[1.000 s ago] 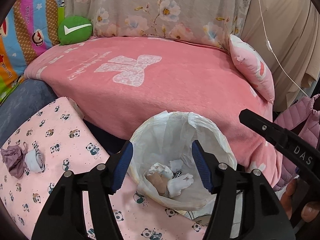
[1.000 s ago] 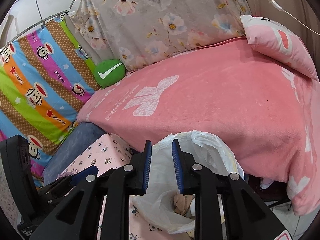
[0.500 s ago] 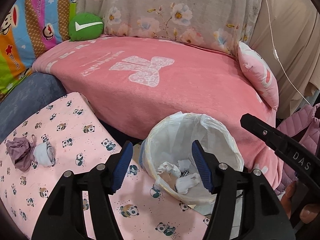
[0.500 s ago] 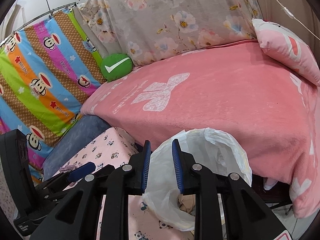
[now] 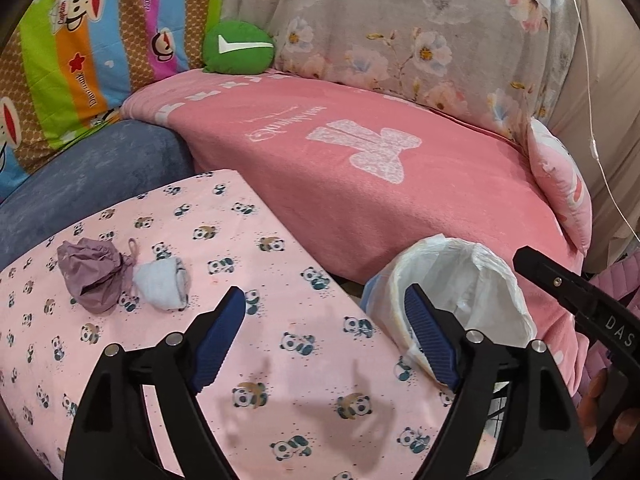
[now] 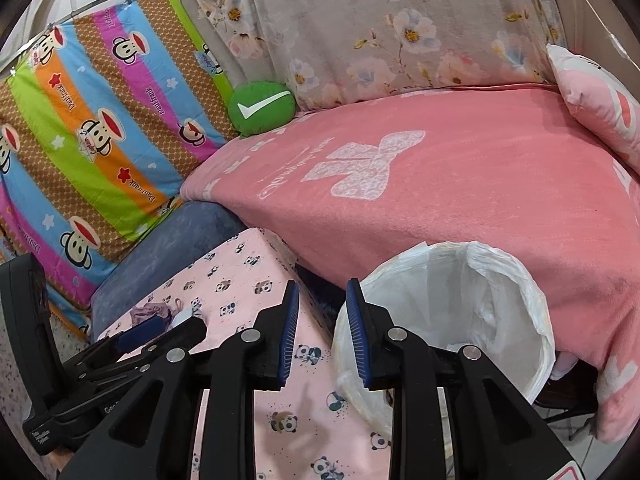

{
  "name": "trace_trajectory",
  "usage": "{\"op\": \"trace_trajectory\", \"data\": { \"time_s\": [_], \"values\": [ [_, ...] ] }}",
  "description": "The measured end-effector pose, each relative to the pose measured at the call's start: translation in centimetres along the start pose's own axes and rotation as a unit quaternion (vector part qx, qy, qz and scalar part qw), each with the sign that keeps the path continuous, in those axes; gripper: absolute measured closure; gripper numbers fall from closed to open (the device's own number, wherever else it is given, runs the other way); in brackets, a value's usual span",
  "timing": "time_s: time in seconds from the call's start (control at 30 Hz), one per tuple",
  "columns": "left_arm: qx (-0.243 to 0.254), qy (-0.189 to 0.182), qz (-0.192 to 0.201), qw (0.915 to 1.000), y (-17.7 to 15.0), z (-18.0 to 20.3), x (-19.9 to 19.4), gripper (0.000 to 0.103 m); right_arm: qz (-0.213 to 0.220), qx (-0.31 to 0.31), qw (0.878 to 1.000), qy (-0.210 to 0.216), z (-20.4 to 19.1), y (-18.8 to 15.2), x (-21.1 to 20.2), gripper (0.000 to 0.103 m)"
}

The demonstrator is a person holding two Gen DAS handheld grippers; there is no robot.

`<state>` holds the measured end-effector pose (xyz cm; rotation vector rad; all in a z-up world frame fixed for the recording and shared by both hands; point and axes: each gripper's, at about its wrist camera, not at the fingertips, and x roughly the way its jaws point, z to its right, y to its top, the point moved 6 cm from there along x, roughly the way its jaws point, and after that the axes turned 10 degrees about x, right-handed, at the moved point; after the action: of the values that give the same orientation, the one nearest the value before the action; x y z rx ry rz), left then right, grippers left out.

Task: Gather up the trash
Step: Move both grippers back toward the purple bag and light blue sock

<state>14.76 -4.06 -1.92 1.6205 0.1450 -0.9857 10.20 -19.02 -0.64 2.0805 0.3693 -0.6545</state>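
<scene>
Both views swung left; left claw (image 5: 326, 338) just widened, empty; right claw (image 6: 322, 332) narrowly parted, empty.

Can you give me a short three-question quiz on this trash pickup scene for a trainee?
1. True or false: the left claw grips the purple crumpled wad.
2. Which lies nearer the lined trash bin: A) the purple wad, B) the white crumpled wad?
3. Fill in: both wads rest on the ____-print cloth.

Key
1. False. Its jaws have just been opening, with nothing between them.
2. B. The white wad lies beside the purple one, on the bin side.
3. Panda.
</scene>
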Motion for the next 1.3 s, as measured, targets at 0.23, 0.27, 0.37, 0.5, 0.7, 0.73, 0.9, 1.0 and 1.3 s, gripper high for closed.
{"op": "trace_trajectory", "data": {
  "time_s": [0.23,0.27,0.37,0.5,0.7,0.73,0.9,1.0,1.3],
  "values": [
    [-0.041,0.037,-0.005,0.9985,-1.7,-6.1,-0.7,0.022,-0.026,-0.035,0.999,0.011,-4.6,-2.1,2.4,0.069],
    [-0.050,0.044,-0.006,0.9978,-2.0,-7.3,-0.8,0.022,-0.031,-0.039,0.999,0.011,-5.3,-2.6,2.9,0.068],
    [-0.071,0.061,-0.010,0.9956,-2.9,-10.2,-1.0,0.022,-0.048,-0.047,0.998,0.020,-7.5,-3.8,4.4,0.065],
    [-0.090,0.090,-0.022,0.9916,-4.4,-14.2,-1.0,0.022,-0.064,-0.059,0.996,0.025,-9.5,-5.0,6.1,0.064],
    [-0.120,0.120,-0.041,0.9846,-6.5,-19.3,-0.5,0.022,-0.100,-0.072,0.992,0.035,-13.3,-7.7,10.0,0.060],
    [-0.125,0.123,-0.044,0.9835,-6.8,-20.0,-0.4,0.022,-0.103,-0.073,0.991,0.035,-13.6,-8.0,10.3,0.059],
    [-0.145,0.131,-0.054,0.9792,-7.4,-22.7,0.5,0.022,-0.131,-0.084,0.987,0.037,-16.1,-9.7,13.5,0.058],
    [-0.154,0.133,-0.056,0.9774,-7.4,-23.9,1.1,0.022,-0.138,-0.091,0.986,0.036,-17.1,-10.2,15.2,0.055],
    [-0.168,0.129,-0.054,0.9758,-5.9,-25.9,3.7,0.013,-0.160,-0.105,0.981,0.034,-20.3,-11.6,20.8,0.045]
  ]
}}
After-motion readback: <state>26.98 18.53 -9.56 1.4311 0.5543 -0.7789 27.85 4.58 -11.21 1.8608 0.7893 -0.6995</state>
